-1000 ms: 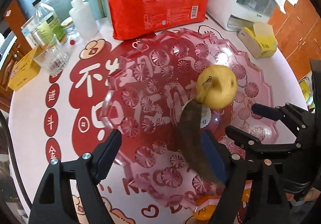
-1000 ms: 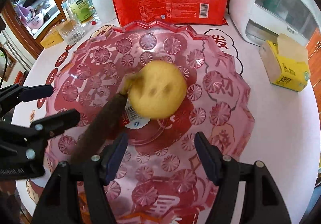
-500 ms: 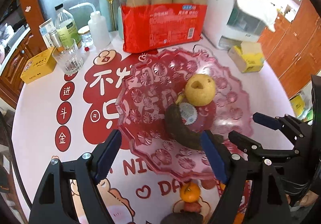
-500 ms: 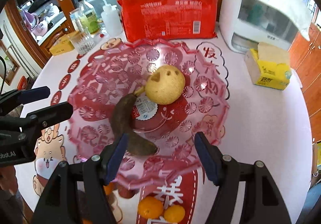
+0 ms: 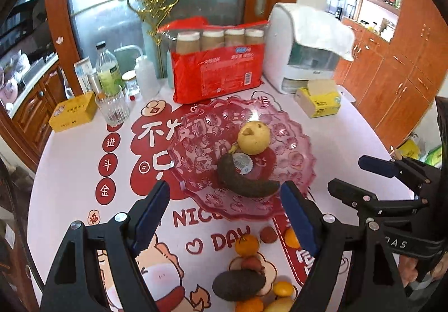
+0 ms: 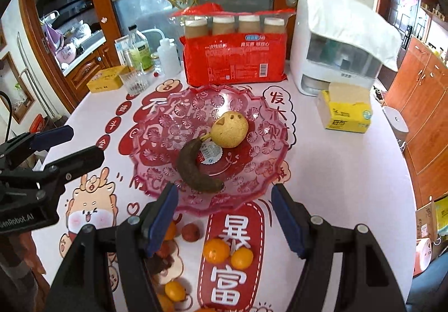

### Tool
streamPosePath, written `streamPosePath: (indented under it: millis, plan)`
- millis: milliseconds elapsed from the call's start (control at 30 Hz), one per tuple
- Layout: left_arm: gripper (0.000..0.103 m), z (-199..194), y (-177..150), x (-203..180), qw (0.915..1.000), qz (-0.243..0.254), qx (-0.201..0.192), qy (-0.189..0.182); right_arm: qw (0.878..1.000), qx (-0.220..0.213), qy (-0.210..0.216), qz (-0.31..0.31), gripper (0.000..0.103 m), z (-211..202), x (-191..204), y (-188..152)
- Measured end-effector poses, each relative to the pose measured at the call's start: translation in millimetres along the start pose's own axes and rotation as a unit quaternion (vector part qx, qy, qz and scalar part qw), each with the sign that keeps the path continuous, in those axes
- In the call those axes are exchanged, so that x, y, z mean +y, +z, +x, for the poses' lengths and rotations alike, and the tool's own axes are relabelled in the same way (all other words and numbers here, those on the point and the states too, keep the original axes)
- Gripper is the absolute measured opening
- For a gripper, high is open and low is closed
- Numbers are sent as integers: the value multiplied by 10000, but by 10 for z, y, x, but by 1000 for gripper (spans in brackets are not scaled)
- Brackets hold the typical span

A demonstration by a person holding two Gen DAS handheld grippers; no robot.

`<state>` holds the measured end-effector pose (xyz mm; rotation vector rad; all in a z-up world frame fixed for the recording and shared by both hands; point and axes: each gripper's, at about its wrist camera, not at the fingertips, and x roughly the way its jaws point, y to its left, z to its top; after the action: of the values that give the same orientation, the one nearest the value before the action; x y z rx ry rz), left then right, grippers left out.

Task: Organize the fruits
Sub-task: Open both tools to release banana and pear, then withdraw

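Fruits partly gathered in the pink dish (image 5: 302,161), both pairs of fingers spread and empty.

A pear (image 5: 254,138) and a dark banana (image 5: 243,180) are seen lying in the dish, beyond the tips of the left fingers (image 5: 149,217) and the right fingers (image 6: 163,214). Oranges (image 6: 215,253), a red fruit (image 6: 191,232) and an avocado (image 5: 238,284) are left on the worktop (image 5: 72,172), below and between the fingers, untouched.
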<state>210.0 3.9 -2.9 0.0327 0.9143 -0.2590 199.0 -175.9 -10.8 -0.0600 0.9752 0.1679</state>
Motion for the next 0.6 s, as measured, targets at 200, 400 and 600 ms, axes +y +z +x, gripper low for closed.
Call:
streamPosePath:
  millis: [200, 400, 600]
  plan:
    - [81, -260, -208, -160, 9992, -73, 321, -209, 9999, -115, 100, -5, 70, -347, 6, -216]
    - [83, -477, -541, -308, 9996, -151, 236, -88, 9996, 2, 262, -113, 70, -526, -3, -521]
    - [83, -575, -894, -519, 9995, 22, 237, 215, 9994, 37, 250, -243, 70, -612, -20, -898]
